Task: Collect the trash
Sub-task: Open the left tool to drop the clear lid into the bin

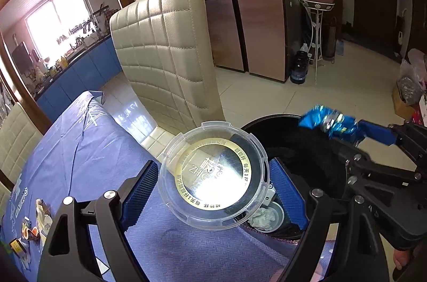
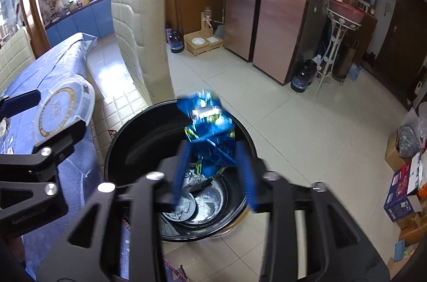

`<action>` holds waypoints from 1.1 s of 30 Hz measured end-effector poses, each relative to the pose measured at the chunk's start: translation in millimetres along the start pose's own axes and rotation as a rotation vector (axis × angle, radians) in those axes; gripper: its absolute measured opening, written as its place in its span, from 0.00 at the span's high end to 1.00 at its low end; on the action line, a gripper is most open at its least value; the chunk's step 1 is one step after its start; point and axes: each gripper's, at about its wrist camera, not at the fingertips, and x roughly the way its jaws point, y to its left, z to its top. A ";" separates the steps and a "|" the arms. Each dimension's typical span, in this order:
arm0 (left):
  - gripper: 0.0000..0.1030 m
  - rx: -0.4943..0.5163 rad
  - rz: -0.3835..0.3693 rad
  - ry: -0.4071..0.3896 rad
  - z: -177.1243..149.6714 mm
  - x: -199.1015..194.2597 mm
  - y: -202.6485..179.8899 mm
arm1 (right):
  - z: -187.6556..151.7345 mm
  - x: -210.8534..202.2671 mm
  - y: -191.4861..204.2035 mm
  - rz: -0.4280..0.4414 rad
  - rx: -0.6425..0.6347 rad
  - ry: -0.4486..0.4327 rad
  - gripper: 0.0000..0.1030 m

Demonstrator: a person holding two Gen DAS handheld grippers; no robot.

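A clear round plastic lid (image 1: 213, 175) with a gold ring sits between the blue pads of my left gripper (image 1: 213, 164), which is shut on it over the table edge. In the right wrist view the same lid (image 2: 64, 108) shows at the left. A black round bin (image 2: 128, 143) stands on the floor beside the table, with crumpled paper and round containers inside. Above its mouth my right gripper (image 2: 213, 146) has its blurred fingers apart. A crumpled blue foil wrapper (image 2: 210, 127) hangs loose at their tips. From the left wrist, the wrapper (image 1: 328, 122) is over the bin (image 1: 307, 148).
The table wears a blue cloth (image 1: 80, 148), with small scraps (image 1: 40, 218) near its left end. A cream quilted chair (image 1: 165, 50) stands right behind the bin. Cardboard boxes (image 2: 403, 196) crowd the floor at the right. A white plant stand (image 2: 333, 47) and dark jars stand by the cupboards.
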 end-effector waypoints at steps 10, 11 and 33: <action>0.20 0.010 -0.009 -0.004 2.3 -0.8 -5.3 | -2.3 -6.7 -19.3 -0.055 0.045 -0.044 0.20; 0.20 0.010 -0.011 -0.003 2.7 -0.5 -5.7 | -2.8 -6.4 -22.0 -0.054 0.050 -0.042 0.20; 0.12 0.004 -0.113 -0.048 5.6 -12.4 -9.6 | -8.7 -14.8 -34.3 -0.066 0.108 -0.040 0.20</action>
